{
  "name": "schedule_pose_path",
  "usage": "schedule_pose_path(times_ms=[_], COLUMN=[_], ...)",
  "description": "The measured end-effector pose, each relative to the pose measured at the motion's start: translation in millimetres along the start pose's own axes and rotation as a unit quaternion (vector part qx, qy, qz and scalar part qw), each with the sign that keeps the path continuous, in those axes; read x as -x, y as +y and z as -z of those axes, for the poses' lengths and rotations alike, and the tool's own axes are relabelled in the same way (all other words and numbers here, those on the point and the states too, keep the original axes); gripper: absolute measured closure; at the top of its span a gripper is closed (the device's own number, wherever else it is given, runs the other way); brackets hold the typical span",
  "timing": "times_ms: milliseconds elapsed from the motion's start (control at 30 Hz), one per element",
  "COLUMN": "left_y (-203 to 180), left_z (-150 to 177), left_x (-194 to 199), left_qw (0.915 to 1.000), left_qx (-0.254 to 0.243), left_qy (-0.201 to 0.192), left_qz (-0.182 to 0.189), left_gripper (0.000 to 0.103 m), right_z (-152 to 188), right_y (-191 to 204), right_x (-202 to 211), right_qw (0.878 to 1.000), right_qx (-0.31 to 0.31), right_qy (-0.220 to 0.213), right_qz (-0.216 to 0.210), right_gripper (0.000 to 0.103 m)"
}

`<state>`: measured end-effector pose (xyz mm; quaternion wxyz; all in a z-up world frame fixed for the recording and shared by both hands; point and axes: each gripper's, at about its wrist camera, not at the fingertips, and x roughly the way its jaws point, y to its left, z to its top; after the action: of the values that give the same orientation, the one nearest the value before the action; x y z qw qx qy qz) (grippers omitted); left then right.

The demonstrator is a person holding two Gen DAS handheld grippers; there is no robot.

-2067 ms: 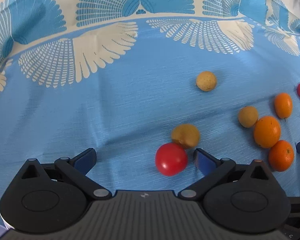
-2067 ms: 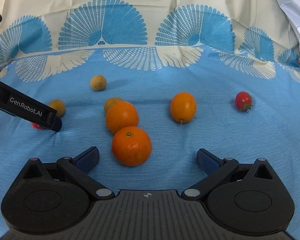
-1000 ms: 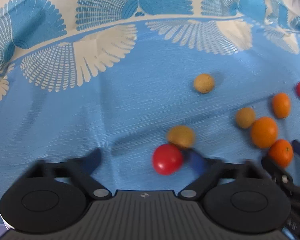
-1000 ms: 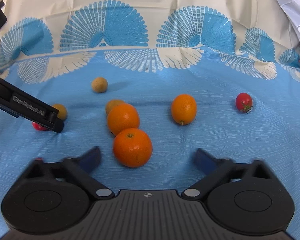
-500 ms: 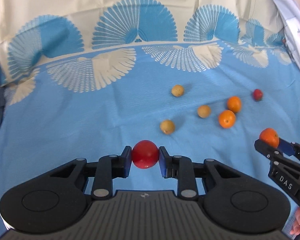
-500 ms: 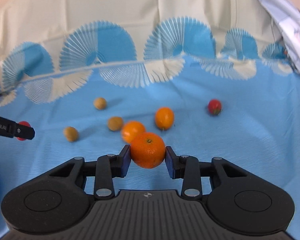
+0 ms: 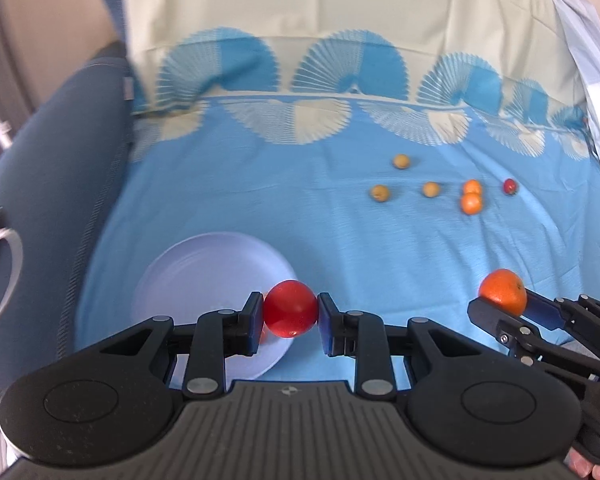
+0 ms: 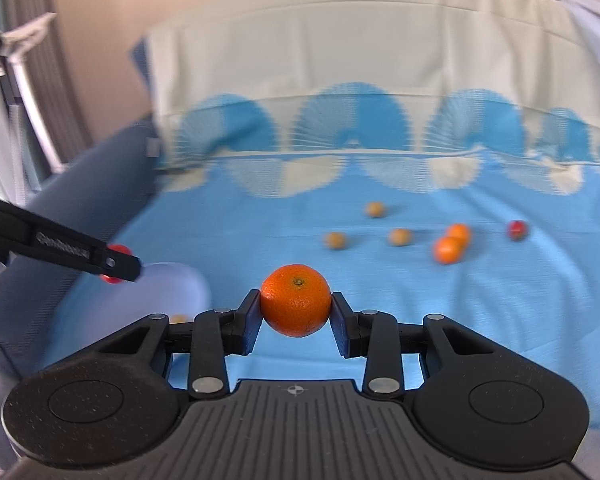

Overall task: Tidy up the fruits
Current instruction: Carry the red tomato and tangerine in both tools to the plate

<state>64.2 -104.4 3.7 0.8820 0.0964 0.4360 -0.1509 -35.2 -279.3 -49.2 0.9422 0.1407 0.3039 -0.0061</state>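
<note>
My left gripper (image 7: 291, 322) is clenched on a red tomato (image 7: 290, 314), both blue pads pressed to its sides, and I hold it in the air over the near edge of the lilac plate (image 7: 204, 276). My right gripper (image 8: 296, 316) grasps an orange (image 8: 295, 300) the same way, stem end up, carried above bare blue cloth (image 7: 380, 248) a little to the right of that plate. From the left wrist view I can see the right gripper and its orange off to the right; a dark-gloved hand (image 7: 598, 436) shows at the lower right corner.

Farther out on the cloth, well apart from both grippers, six fruits lie loose: three small tan-yellow fruits (image 7: 401, 161), two more oranges (image 7: 471, 197) touching or nearly so, and a small red tomato (image 7: 510, 186) at the far right of the row. Something small and orange-yellow seems to lie at the plate's edge in the right wrist view, but it is too hidden to name.

I judge this to be the carrying step, with both fruits lifted and the plate as the likely goal. Next I need to lower the tomato onto the plate's flat middle before letting go, so it does not roll off the rim. The orange needs its own spot; whether on this plate or elsewhere I cannot tell.
</note>
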Motion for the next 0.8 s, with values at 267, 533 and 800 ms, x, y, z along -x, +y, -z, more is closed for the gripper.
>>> schedule_pose_path(times_ms=[267,533,800], left_y=[40.1,51.3,58.5], left_z=[36.7,63.0,90.5], left_x=[59.7,99.4,116.2], left_qw=[0.999,0.9959,0.995], left_qx=[0.024,0.044,0.059], left_qy=[-0.037,-0.079,-0.076], left_qz=[-0.009,0.001,-0.026], left_gripper=[0.071,0.071,0.071], right_z=[0.1,7.5,19.2], right_y=[51.0,76.7,112.2], right_x=[43.0,83.4,91.3], right_qw=[0.999,0.998,0.993], right_qx=[0.032,0.058,0.109], right_qy=[-0.015,-0.025,-0.004], right_qz=[-0.013,0.001,-0.033], right_gripper=[0.065,0.065,0.065])
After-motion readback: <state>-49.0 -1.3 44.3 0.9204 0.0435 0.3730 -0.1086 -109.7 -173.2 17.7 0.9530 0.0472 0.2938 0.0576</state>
